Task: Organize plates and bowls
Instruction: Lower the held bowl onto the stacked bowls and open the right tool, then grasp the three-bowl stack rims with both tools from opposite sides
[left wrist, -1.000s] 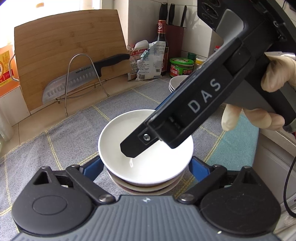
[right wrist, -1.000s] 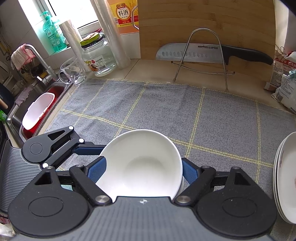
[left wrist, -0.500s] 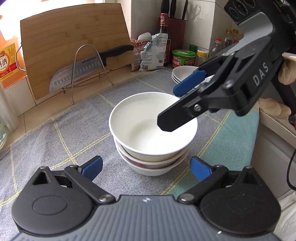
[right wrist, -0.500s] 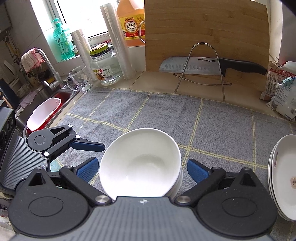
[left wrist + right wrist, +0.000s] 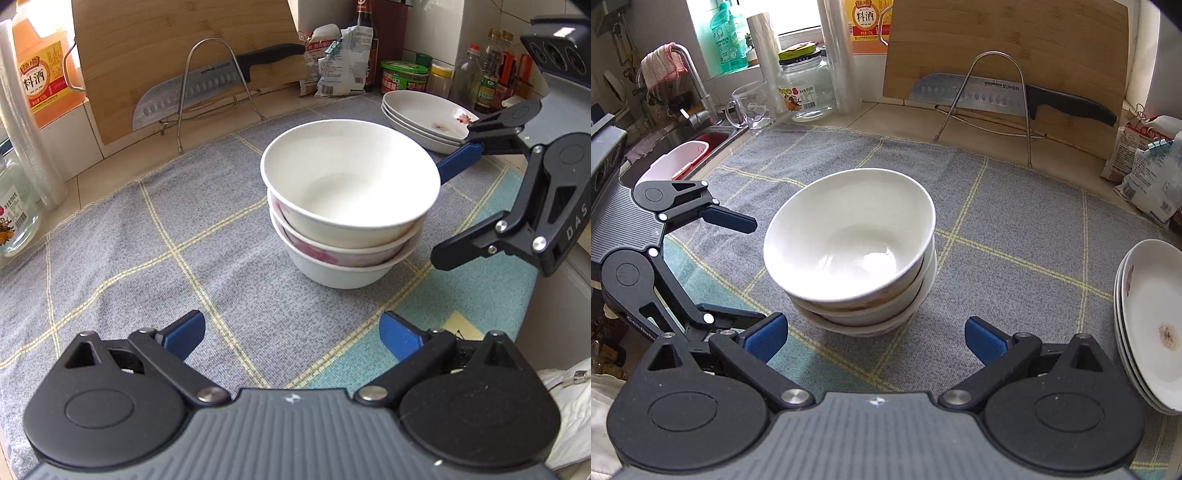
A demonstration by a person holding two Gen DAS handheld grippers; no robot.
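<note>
Bowl stack [image 5: 855, 258] on the cloth [image 5: 1015, 236], both grippers' fingers [image 5: 762, 338] wide apart, empty, angled downward.

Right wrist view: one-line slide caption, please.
Open right gripper behind three stacked bowls on the grey checked cloth; plates at right.

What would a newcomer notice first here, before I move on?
The stack of white bowls in the middle of the grey checked cloth, top bowl tilted, with both open grippers drawn back from it. Next, the pile of plates at the cloth's right edge, and the big knife on its wire rack behind.
</note>
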